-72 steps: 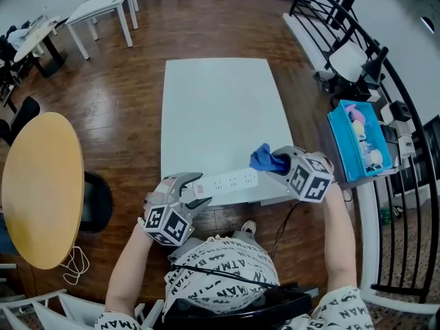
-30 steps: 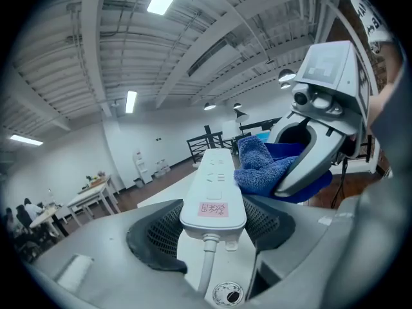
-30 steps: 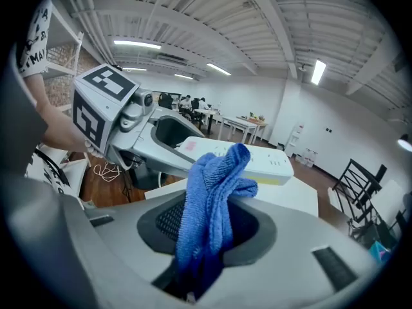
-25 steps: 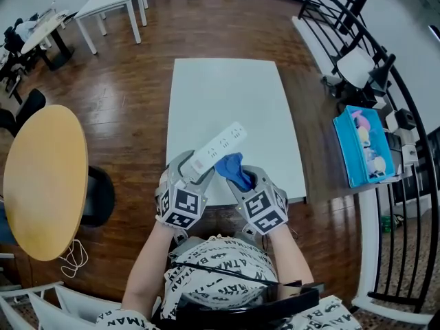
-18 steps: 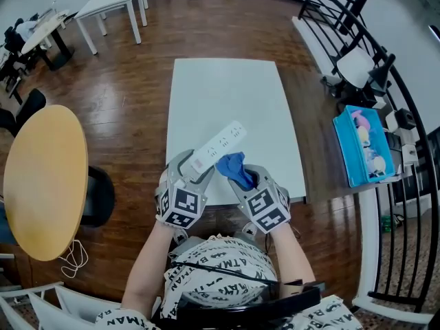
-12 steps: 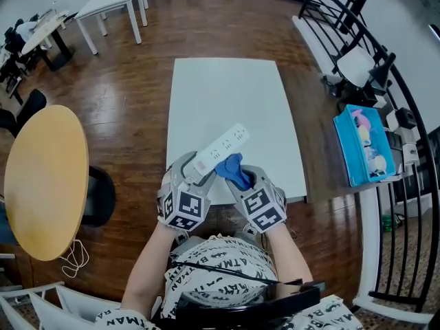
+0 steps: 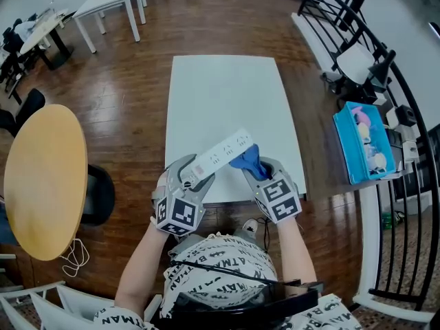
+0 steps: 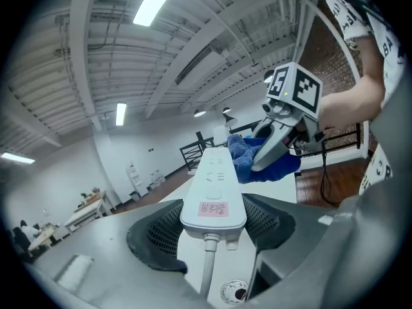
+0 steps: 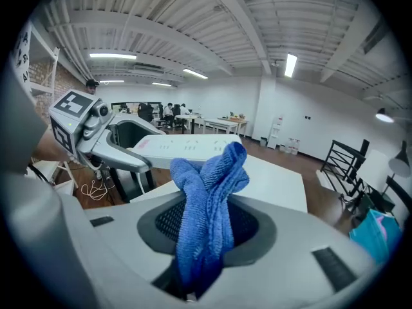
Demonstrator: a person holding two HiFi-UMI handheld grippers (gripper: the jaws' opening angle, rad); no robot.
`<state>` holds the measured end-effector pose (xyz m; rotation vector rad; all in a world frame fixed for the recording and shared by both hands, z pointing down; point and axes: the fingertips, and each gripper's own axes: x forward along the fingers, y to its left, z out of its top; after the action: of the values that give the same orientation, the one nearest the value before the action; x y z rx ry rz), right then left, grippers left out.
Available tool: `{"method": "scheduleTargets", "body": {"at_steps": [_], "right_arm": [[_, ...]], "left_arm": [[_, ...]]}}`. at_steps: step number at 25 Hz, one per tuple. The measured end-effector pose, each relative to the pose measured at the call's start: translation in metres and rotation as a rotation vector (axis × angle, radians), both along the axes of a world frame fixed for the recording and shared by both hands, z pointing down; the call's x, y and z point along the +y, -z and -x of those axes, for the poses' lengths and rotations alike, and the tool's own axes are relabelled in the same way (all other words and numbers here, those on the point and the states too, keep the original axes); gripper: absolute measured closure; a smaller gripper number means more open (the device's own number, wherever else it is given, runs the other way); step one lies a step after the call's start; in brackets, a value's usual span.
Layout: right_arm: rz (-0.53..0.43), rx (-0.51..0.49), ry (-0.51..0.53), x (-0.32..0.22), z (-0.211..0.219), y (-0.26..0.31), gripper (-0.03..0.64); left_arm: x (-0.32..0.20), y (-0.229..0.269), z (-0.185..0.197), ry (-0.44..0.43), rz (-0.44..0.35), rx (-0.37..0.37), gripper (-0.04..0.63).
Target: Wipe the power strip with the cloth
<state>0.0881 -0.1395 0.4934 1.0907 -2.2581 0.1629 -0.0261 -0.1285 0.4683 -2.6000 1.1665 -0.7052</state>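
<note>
The white power strip [image 7: 221,154] is held off the white table [image 7: 227,88], slanting up to the right. My left gripper [image 7: 192,173] is shut on its cable end; in the left gripper view both pads squeeze the strip [image 8: 212,188] by its pink label. My right gripper [image 7: 257,170] is shut on the blue cloth [image 7: 246,159], which touches the strip's far right end. From the left gripper view the cloth [image 8: 248,156] lies against the strip's right edge. In the right gripper view the cloth [image 9: 207,198] stands bunched between the jaws, with the strip [image 9: 187,148] just beyond it.
A blue bin [image 7: 360,143] with small items stands right of the table, beside a black railing [image 7: 405,115]. A round wooden table [image 7: 42,181] and a black chair [image 7: 97,199] are to the left. The strip's cable [image 8: 207,269] hangs down past my left gripper.
The strip has tilted flatter, its far end swinging right. My right gripper has slid the cloth along the strip toward that far end. Both grips are unchanged.
</note>
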Motion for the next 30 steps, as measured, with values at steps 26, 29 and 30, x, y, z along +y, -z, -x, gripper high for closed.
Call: {"method": "scheduleTargets", "body": {"at_steps": [26,29,30], "right_arm": [[-0.022,0.251,0.209,-0.007,-0.045,0.025,0.482],[-0.009,0.339,0.410,0.009,-0.023,0.023,0.480],[0.001,0.386,0.505,0.017,-0.016,0.020,0.480]], "left_arm": [[0.051,-0.013,-0.021,-0.408,-0.092,-0.220,0.310],[0.058,-0.017,-0.028,-0.463,-0.096,-0.268,0.310],[0.061,-0.019,-0.029,-0.486,-0.096,-0.286,0.310]]}}
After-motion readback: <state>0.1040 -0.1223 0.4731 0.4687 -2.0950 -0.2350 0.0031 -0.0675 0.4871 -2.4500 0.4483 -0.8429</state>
